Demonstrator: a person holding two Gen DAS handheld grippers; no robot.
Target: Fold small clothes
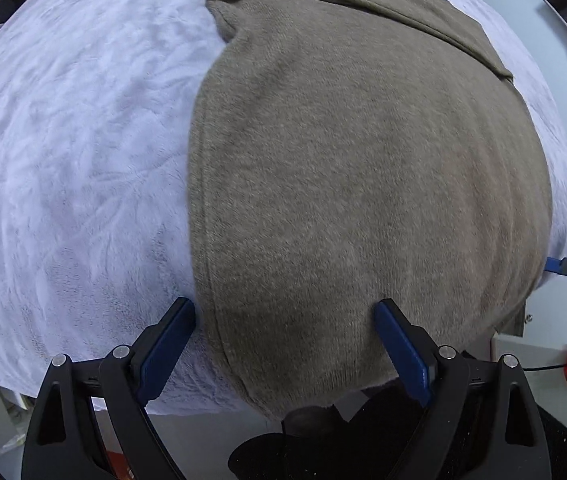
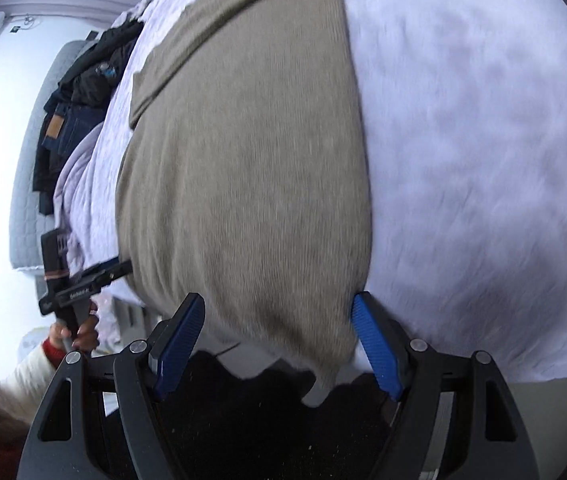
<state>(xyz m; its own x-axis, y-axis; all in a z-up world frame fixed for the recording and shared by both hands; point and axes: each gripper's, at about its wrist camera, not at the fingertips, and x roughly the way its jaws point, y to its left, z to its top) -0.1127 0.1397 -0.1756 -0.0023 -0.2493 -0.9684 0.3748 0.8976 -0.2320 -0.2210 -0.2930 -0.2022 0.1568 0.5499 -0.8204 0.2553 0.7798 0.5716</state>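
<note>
Left side: white fleece blanket [image 1: 67, 152] covered the bed. The left hand-held gripper [image 1: 285, 316] hovered above the near left corner of the garment, jaws spread wide and empty, one blue pad [image 1: 169, 344] over blanket, the other over knit.

Centre: the olive-brown knit sweater [image 1: 363, 184] lay flat on the blanket, already narrowed lengthwise, a sleeve [image 1: 363, 4] folded across the far end. Near hem overhung the bed edge slightly.

Right side: the right hand-held gripper [image 2: 277, 316] hovered over the near right corner, jaws likewise wide, holding nothing; frame motion-blurred. Dark clothes [image 2: 83, 80] piled at the far bed edge.

Handling judgement: soft, light, limp knit; fuzzy surface should grip well against the pads but will drape and stretch. Best hold: pinch both hem corners through all layers, lift evenly together.
</note>
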